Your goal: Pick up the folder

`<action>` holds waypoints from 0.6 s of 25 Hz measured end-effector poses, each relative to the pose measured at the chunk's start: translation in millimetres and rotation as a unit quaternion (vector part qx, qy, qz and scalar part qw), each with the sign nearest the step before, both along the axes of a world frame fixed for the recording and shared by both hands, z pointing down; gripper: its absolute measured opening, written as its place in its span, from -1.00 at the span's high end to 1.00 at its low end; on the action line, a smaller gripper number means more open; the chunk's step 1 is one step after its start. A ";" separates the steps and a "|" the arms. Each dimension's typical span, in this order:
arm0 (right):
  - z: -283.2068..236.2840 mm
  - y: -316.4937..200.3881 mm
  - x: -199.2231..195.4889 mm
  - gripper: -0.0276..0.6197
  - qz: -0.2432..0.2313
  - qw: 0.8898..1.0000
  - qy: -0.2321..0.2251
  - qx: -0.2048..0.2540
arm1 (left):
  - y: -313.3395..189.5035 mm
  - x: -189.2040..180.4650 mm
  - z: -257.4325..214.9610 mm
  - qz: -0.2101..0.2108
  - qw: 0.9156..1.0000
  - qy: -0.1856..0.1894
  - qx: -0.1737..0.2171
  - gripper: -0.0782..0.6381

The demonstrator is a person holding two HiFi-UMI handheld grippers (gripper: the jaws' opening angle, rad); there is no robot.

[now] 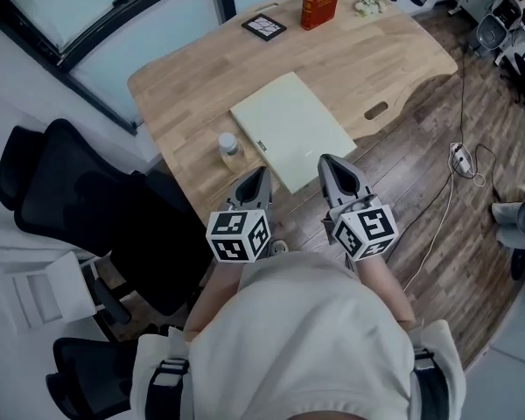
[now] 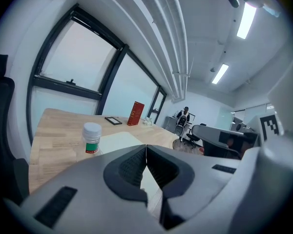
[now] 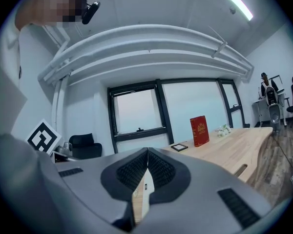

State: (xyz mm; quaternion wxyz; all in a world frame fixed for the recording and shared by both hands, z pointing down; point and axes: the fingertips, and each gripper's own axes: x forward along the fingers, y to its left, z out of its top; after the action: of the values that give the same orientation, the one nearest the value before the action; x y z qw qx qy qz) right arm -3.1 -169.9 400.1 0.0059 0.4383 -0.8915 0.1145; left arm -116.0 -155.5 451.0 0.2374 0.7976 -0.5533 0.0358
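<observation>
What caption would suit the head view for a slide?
Left gripper and right gripper, both shut, poised near a pale folder on a wooden desk.

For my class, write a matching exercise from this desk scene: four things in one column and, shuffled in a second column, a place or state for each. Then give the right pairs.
Column one
1. folder
2. red book
3. small bottle
4. picture frame

Column two
A. stands upright at the far end of the table
B. dark-edged, lies flat just left of the book in the head view
C. cream, lies flat near the table's near edge
D. white-capped, stands by the folder's left side

Pairs: 1-C, 2-A, 3-D, 4-B
</observation>
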 end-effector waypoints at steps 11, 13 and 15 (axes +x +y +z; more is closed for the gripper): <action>14.3 -8.0 5.3 0.85 0.028 0.999 -0.014 -0.023 | -11.7 2.0 4.4 0.028 1.000 0.003 -0.003 0.72; 19.4 -6.7 7.7 0.86 0.031 0.999 -0.023 -0.034 | -10.1 2.1 5.8 0.029 1.000 0.004 -0.006 0.72; 24.9 -5.2 12.3 0.85 0.035 0.998 -0.035 -0.046 | -7.9 3.3 7.7 0.030 0.999 0.004 -0.009 0.72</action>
State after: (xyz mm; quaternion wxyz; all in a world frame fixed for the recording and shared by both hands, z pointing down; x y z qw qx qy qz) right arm 9.2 -175.1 425.1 -0.0094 0.4642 -0.8690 0.1712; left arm -112.7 -163.4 458.7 0.2456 0.8119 -0.5277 0.0451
